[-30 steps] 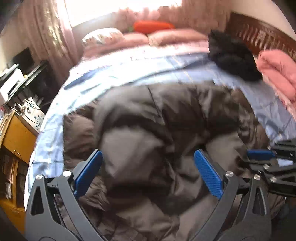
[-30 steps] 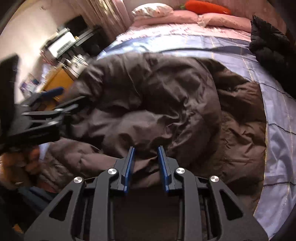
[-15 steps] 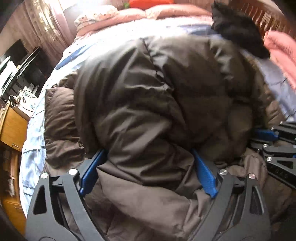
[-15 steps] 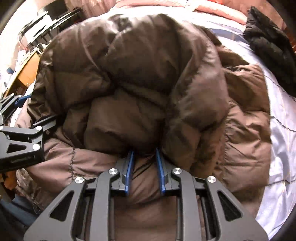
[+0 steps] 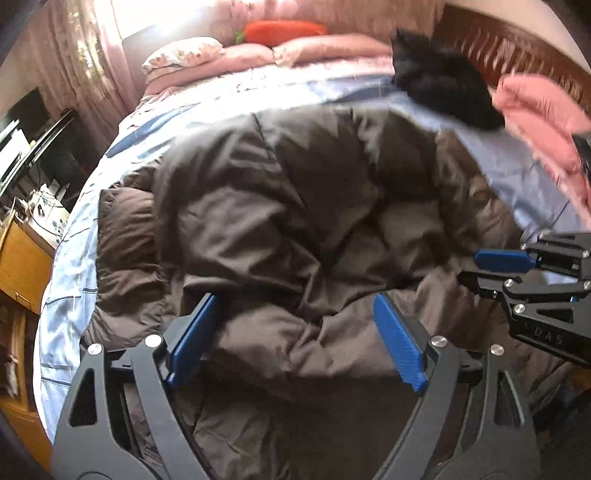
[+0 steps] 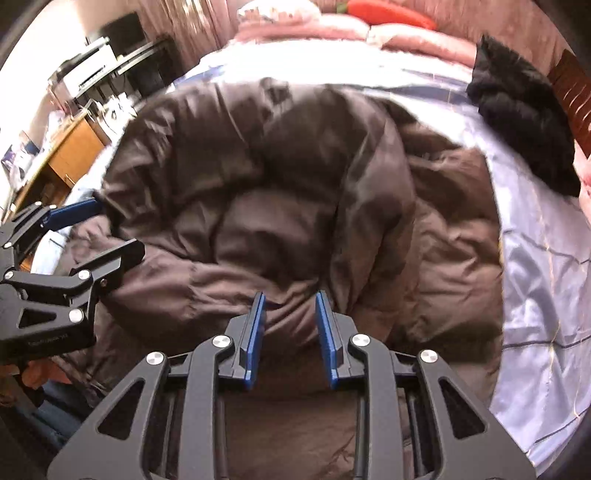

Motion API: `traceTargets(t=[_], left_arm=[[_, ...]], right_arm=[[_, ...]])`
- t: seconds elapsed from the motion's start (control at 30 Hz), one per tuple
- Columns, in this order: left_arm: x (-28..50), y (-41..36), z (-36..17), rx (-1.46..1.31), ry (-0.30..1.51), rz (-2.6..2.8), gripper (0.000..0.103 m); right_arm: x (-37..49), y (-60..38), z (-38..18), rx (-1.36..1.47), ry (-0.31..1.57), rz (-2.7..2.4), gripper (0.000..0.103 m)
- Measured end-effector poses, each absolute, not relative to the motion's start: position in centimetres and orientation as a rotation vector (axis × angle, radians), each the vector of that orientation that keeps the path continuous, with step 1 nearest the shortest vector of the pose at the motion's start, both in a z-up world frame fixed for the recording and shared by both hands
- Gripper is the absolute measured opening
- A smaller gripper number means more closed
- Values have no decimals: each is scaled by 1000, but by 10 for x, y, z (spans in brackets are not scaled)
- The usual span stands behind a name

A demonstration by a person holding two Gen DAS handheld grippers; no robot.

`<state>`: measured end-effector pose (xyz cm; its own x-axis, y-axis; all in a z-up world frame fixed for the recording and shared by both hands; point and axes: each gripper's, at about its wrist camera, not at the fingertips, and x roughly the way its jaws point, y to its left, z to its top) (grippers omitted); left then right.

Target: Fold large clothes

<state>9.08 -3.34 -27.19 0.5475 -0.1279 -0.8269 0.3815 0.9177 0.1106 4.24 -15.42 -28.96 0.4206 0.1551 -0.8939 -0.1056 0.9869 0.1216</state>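
Observation:
A puffy brown jacket (image 5: 295,203) (image 6: 277,166) lies bunched on a bed covered with a light blue sheet (image 5: 74,277) (image 6: 535,258). My left gripper (image 5: 295,302) (image 6: 114,229) stands wide over the jacket's near left part. Its jaws are closing around a thick fold, and both blue pad faces still show bare. My right gripper (image 6: 290,295) (image 5: 472,267) is at the near edge, narrow. A ridge of jacket fills the gap between its pads while its jaws are opening. The jacket's underside and its near hem are hidden.
A black garment (image 5: 443,81) (image 6: 524,110) and a pink one (image 5: 535,118) lie at the far right by the wooden headboard (image 5: 517,51). Pink pillows (image 5: 325,51) and an orange cushion (image 5: 284,29) line the far end. A wooden cabinet (image 5: 22,266) (image 6: 74,151) stands left of the bed.
Half a second ago the jacket bulged up close to both cameras; now it has sunk back onto the bed. The right pads stand a little wider apart, the left pads slightly closer.

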Motion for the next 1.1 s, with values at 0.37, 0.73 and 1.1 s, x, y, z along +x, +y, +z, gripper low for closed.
traceTargets(t=[0.37,0.73,1.1], left_arm=[[105,-40,-305,343,1025,-288,86],[112,-40,-321,335,1054,-280,87],[121,-24,-278,228,983,-318,83]], right_arm=[[59,-147,-322,44,1185,144,28],[58,-137,-339,4,1180,135,29],[55,-130,-320,3,1192,159,31]])
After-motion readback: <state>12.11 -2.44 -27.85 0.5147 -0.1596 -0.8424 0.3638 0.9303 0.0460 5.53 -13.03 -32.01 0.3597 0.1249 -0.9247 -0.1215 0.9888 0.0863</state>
